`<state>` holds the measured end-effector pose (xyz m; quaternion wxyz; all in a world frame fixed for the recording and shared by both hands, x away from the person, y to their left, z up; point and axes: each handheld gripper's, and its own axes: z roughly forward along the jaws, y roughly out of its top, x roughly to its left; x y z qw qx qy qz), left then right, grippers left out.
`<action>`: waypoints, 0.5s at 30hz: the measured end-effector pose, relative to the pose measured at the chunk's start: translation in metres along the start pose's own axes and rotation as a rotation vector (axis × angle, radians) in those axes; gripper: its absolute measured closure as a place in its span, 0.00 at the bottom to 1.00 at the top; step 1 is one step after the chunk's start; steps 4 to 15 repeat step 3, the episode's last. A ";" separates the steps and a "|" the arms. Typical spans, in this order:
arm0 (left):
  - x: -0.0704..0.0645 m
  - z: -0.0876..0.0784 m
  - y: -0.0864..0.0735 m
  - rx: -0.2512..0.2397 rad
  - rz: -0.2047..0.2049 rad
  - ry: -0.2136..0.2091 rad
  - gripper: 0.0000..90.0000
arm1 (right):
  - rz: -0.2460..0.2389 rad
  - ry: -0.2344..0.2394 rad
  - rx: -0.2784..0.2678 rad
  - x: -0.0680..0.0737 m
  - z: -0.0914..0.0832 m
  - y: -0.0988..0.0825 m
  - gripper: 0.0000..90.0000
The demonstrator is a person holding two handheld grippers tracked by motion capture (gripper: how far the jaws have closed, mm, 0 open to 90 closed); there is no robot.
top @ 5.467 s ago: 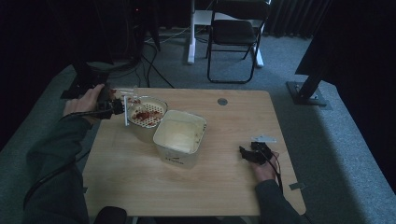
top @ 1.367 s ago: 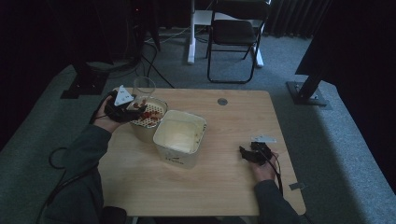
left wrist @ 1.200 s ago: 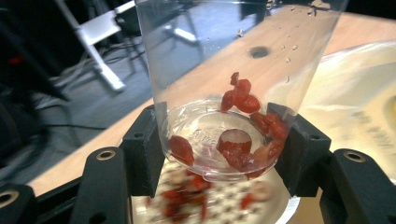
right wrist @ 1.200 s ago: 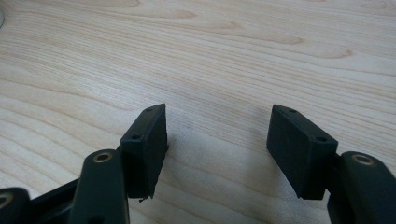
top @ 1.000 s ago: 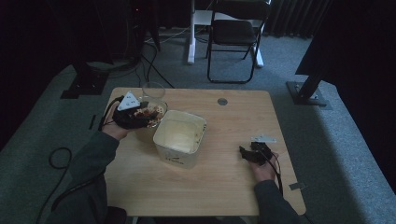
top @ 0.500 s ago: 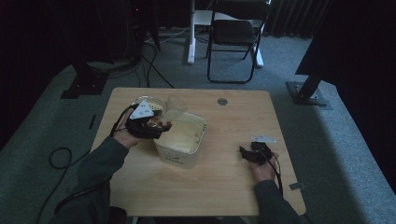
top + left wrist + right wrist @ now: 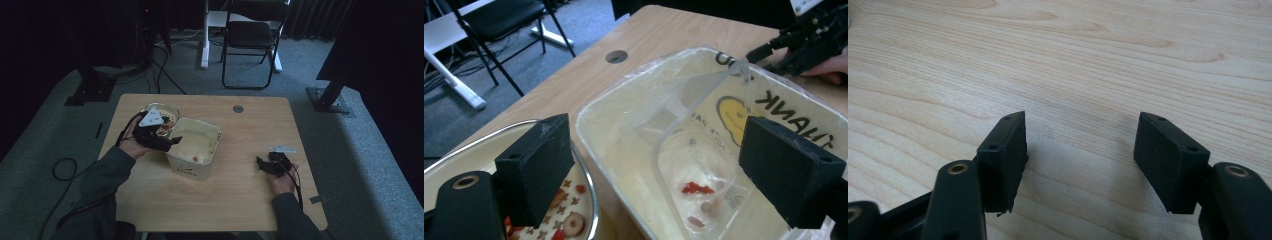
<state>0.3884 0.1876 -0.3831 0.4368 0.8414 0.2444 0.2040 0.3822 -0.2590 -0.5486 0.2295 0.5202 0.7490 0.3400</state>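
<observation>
now lying in the lined bin (image 7: 634,150): clear plastic cup (image 7: 696,170), light, thin-walled, crushable; best pinched gently at rim. left tool (image 7: 664,170) just opened wide, holding nothing; right tool (image 7: 1080,160) half open, empty, over worktop (image 7: 1098,60)

Cup (image 7: 696,175) in bin (image 7: 216,137), bowl (image 7: 146,108) left, touching it, on table (image 7: 235,200)

A black folding chair (image 7: 251,37) stands beyond the table (image 7: 250,200).
</observation>
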 end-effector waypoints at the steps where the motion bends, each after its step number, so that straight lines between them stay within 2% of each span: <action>1: 0.001 -0.001 -0.001 -0.001 -0.005 0.003 0.16 | 0.000 0.000 0.000 0.000 0.000 0.000 0.42; 3: 0.002 -0.001 -0.003 0.000 -0.010 0.013 0.17 | 0.000 0.000 -0.002 0.000 0.000 0.000 0.42; 15: 0.002 -0.001 -0.003 0.000 -0.010 0.013 0.17 | 0.000 0.000 -0.002 0.000 0.000 0.000 0.42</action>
